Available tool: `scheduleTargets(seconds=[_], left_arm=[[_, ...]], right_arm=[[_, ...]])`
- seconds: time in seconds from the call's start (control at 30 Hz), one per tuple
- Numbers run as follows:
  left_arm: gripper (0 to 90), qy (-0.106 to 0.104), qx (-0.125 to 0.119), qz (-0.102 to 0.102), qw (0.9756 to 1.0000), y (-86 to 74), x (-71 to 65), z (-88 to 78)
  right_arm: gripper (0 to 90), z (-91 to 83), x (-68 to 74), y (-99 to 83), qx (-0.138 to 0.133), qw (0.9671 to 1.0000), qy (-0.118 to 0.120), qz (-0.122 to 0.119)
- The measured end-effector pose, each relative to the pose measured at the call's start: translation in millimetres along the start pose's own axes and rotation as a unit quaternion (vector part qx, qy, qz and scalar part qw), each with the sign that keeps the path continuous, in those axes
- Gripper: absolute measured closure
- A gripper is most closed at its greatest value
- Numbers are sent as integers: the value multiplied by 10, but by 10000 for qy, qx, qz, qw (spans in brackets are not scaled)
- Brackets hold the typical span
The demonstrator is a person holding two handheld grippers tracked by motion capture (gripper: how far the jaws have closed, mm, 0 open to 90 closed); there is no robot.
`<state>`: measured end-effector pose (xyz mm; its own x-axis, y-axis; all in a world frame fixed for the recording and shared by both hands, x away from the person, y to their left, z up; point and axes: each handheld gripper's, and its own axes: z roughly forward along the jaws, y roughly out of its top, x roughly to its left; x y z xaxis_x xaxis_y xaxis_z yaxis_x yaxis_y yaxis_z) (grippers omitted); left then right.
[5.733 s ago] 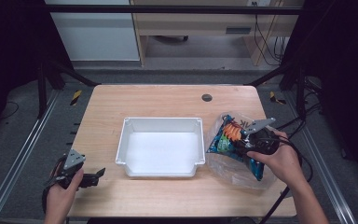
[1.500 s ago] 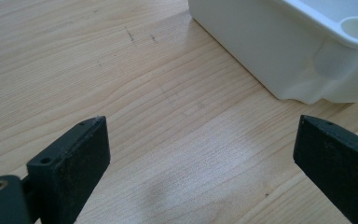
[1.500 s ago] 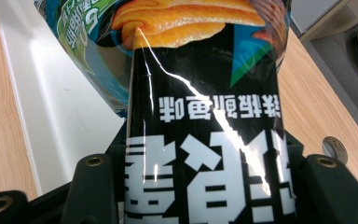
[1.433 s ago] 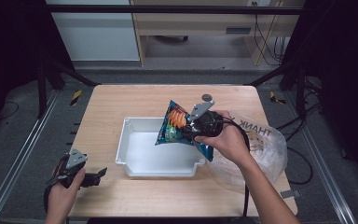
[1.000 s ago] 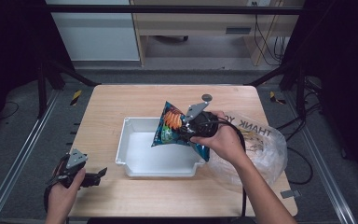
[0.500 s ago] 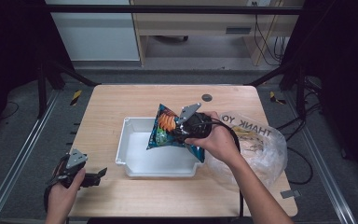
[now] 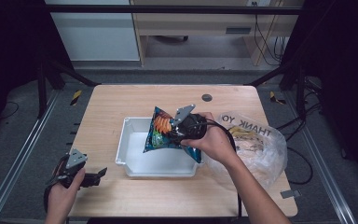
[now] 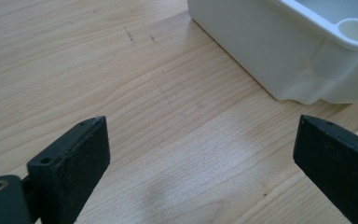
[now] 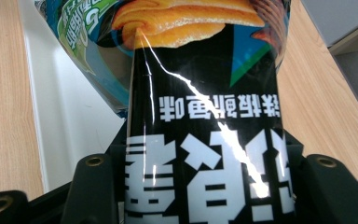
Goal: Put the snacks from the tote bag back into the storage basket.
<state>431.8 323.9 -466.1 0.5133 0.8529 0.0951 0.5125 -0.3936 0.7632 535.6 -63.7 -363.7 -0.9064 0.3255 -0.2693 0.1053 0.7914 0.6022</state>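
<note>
Snack bag (image 7: 161,133), glossy foil, blue and black with orange print, held in the air over the white bin (image 7: 135,165), tilted, its lower corner hanging above the bin's right half. Pinched in the right gripper (image 7: 182,130), jaws closed on the bag's body; from the right gripper view the bag (image 9: 205,140) runs up between the two black jaws, creased down the middle with a bright glare line, bin wall (image 9: 65,116) and table (image 9: 4,93) showing behind it.

Probably light and puffed with air: soft, crinkly, slick on the surface, contents likely brittle. Best taken by a flat edge or seam, or lightly across the middle; a hard squeeze would risk crushing what is inside or bursting the seal. Slippery film could slide out of the jaws if tilted steeply. Likely to drop softly and settle on its side once let go.

Bin empty as far as can be seen, sitting mid-table. Just right of it, a clear plastic sack (image 7: 256,144) with printed lettering, slumped on the table, something yellowish inside.

Left gripper (image 7: 86,177) low at the near left of the table (image 7: 107,107), well apart from the bin; jaws spread wide with nothing between them, bare wood beneath and the bin's corner (image 8: 317,60) ahead.
</note>
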Motion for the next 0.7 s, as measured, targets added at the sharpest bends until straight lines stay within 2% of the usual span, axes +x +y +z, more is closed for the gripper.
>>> scheduleTargets(seconds=[0.2, 0.7], left_arm=[[34, 18, 24, -22, 10000, -9, 9, -14], [33, 23, 12, -52, 10000, -33, 0, -46]], right_arm=[[439, 50, -6, 53, -8, 10000, 77, -58], [439, 187, 86, 197, -92, 9994, 248, -208]])
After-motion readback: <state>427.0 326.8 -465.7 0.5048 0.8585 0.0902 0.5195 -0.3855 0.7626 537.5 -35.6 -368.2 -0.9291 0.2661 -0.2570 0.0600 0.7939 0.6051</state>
